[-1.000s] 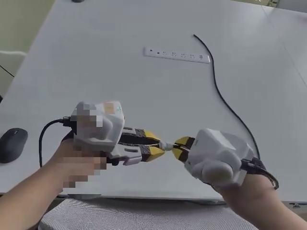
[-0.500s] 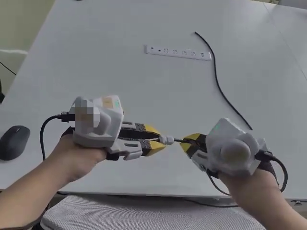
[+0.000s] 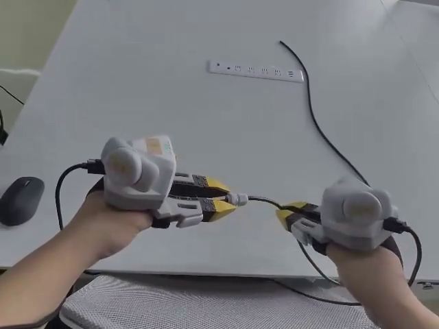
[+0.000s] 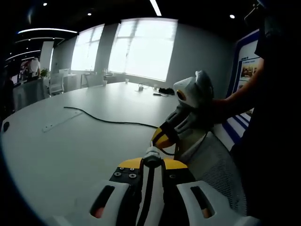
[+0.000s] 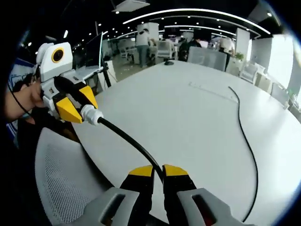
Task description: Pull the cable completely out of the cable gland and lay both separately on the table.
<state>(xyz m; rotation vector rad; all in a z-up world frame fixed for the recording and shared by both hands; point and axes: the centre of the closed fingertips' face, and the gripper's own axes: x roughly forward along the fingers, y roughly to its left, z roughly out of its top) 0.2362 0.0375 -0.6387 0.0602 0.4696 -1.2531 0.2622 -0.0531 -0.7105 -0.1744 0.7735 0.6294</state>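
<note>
Yellow jaws, black cable, white bench

The left gripper (image 3: 230,201) and right gripper (image 3: 281,213) both have pale grey-white shells, black middles and yellow jaws. A black cable (image 3: 264,200) spans the gap between the jaws, ending at the left jaws in a white cable gland (image 3: 239,199). The bench (image 3: 171,103) is plain white. Beyond the jaws lie a white power strip (image 3: 256,70) and a black cord (image 3: 310,110), and left of the left jaws sits a dark grey mouse (image 3: 19,199).

White power strip (image 3: 256,70) lies far across the pale table (image 3: 151,103). Dark mouse (image 3: 20,199) near left edge. Mesh chair seat (image 3: 171,308) below the near edge.
</note>
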